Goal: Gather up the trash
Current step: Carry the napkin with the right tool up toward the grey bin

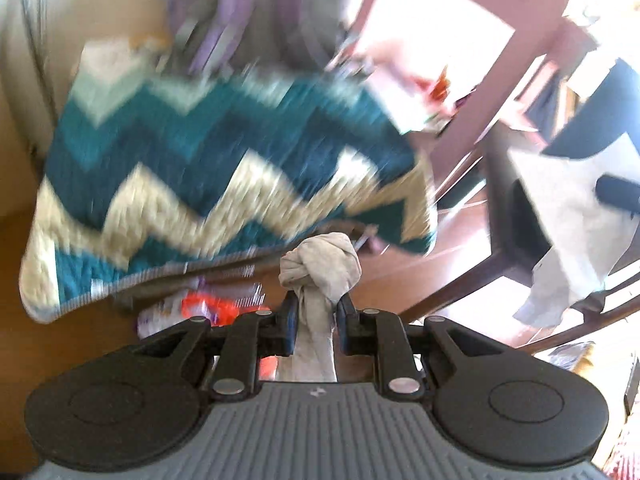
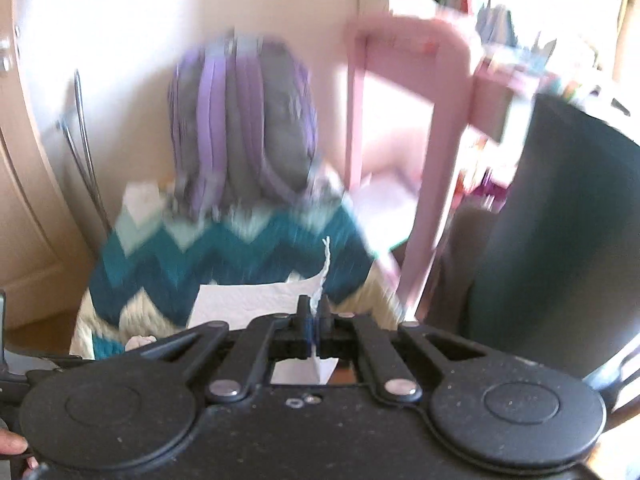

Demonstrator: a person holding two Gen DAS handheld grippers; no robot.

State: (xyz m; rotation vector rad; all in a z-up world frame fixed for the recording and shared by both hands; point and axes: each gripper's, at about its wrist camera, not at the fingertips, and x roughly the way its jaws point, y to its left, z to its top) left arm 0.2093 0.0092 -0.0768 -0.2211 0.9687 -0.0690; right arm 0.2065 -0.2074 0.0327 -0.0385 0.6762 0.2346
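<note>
Our left gripper (image 1: 316,312) has its jaws clamped on a knotted grey rag (image 1: 320,268), held above the floor before a zigzag cushion (image 1: 224,176). Our right gripper (image 2: 314,312) has its jaws pinched tight on a twisted corner of white tissue (image 2: 256,302).

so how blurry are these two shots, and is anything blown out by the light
Left wrist view: the zigzag cushion is smeared by motion, the knotted cloth in the left gripper stays sharp, the window area top right is blown out. Right wrist view: the purple backpack is blurred, the white tissue crisp, the wall overexposed.
</note>
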